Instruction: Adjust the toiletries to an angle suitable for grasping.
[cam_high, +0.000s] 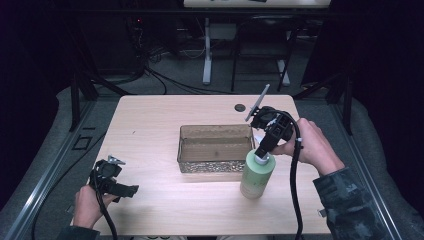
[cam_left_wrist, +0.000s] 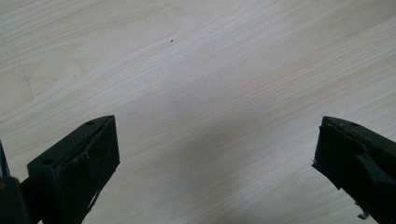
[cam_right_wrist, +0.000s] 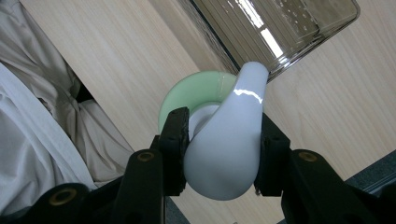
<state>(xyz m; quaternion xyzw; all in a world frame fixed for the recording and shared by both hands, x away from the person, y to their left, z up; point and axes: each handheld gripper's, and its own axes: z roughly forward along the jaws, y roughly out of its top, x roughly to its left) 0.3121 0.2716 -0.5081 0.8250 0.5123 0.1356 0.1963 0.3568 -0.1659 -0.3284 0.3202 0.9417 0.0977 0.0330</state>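
pump bottle gripped at the head, not yet in the tray

pump bottle (cam_high: 257, 176) stands upright on the worktop (cam_high: 160, 120), just beside the near right corner of the clear tray (cam_high: 216, 147). your right tool (cam_high: 263, 148) comes down on it from above, and in the right gripper view its jaws are closed on the white pump head (cam_right_wrist: 229, 140), one on each side, with the green shoulder of the bottle showing below. so the grasp looks made. whether the base has left the wood, you cannot tell from these views.

what seems to be left is the lift, the carry over the tray's near wall, and the set-down inside. the tray looks empty; its bare bottom shows through the clear walls.

your left tool (cam_high: 116, 185) rests low at the near left of the worktop, well apart from the bottle. its jaws stand wide apart with nothing between them but bare wood.
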